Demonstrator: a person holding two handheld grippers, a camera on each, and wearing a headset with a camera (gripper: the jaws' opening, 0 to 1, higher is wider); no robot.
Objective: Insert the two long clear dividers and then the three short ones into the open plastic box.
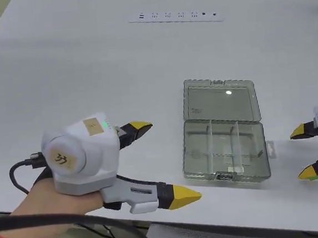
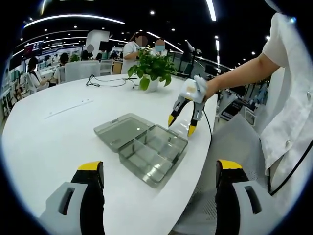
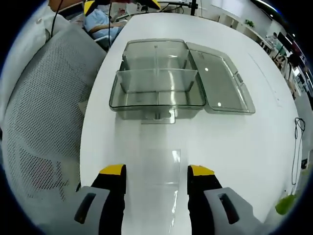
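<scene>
Closest to the headset, the left gripper (image 1: 162, 160) sits in a hand (image 1: 28, 214) at the near edge, its yellow-tipped jaws spread wide with nothing between them, pointing across the white table (image 1: 87, 64). That table takes up almost all of the head view, and in the right gripper view a grey mesh chair (image 3: 44, 112) stands against its edge. On the table ahead of the left gripper rests the plastic box (image 1: 203, 173), open, its lid folded flat on the far side. Clear dividers (image 3: 159, 81) stand upright inside the base and split it into compartments; their exact number cannot be made out. Right of the box, just apart from it, the right gripper (image 1: 305, 152) hovers with its claw released, jaws apart. One loose clear divider (image 3: 164, 176) lies flat on the table between the box and that gripper, in line with the gap of its jaws but touching neither. A white power strip (image 1: 175, 16) lies well behind the box.
</scene>
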